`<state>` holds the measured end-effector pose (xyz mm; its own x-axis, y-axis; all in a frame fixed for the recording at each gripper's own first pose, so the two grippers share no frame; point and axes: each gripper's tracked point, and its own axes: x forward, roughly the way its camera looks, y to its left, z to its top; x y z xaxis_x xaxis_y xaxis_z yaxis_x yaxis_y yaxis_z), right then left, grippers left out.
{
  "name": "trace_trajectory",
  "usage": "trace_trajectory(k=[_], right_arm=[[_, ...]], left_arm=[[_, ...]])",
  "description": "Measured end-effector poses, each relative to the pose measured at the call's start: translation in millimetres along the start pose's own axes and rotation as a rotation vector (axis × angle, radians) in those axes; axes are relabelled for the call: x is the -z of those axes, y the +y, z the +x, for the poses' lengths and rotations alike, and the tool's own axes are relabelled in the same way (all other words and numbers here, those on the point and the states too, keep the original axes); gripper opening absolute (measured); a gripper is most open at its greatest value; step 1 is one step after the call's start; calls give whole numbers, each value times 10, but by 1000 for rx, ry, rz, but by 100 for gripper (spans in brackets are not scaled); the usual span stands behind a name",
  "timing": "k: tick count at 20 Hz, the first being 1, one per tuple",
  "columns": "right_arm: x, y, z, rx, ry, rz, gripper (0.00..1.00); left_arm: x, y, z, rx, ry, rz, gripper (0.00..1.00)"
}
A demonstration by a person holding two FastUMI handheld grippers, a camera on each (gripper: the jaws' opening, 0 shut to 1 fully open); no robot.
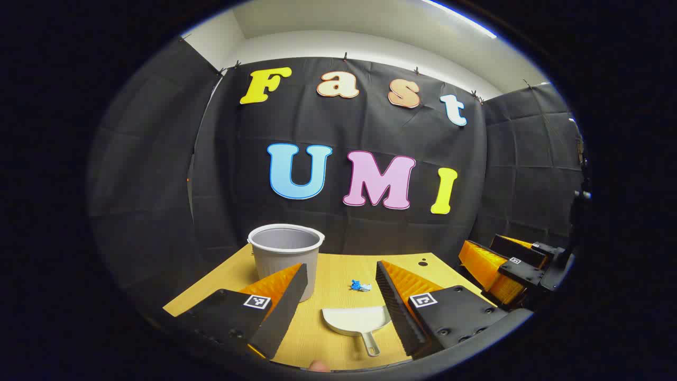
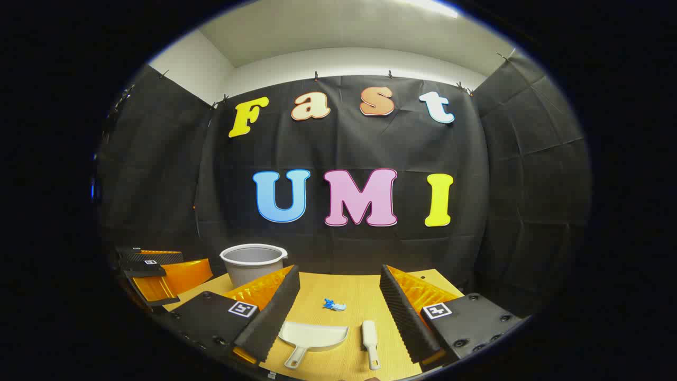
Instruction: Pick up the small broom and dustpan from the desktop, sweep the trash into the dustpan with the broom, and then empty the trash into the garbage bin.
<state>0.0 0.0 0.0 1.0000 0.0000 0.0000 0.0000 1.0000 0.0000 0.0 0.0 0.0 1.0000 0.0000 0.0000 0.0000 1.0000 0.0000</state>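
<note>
Black-draped booth, pale ceiling, one yellow wood-grain desktop (image 2: 338, 296). Items on it: grey garbage bin (image 1: 286, 253) at the far left; blue scrap of trash (image 2: 334, 305) mid-table; white dustpan (image 2: 313, 337) and small white broom (image 2: 370, 341) side by side at the near edge. Left gripper (image 1: 338, 309): fingers spread wide, holding nothing, above the dustpan. Right gripper (image 2: 338, 317): likewise wide apart and empty. Progress, by my reckoning: nil; pickup, sweeping and emptying all remain.

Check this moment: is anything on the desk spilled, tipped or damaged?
Nothing stands out. The bin stands upright, the dustpan and small broom lie flat side by side, and the blue scrap is just the trash to sweep.
</note>
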Motion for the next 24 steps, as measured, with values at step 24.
trace_trajectory(k=[24], right_arm=[[170,129,155,-53,53,16,97]], left_arm=[[-150,48,-43,-42,-40,2,80]])
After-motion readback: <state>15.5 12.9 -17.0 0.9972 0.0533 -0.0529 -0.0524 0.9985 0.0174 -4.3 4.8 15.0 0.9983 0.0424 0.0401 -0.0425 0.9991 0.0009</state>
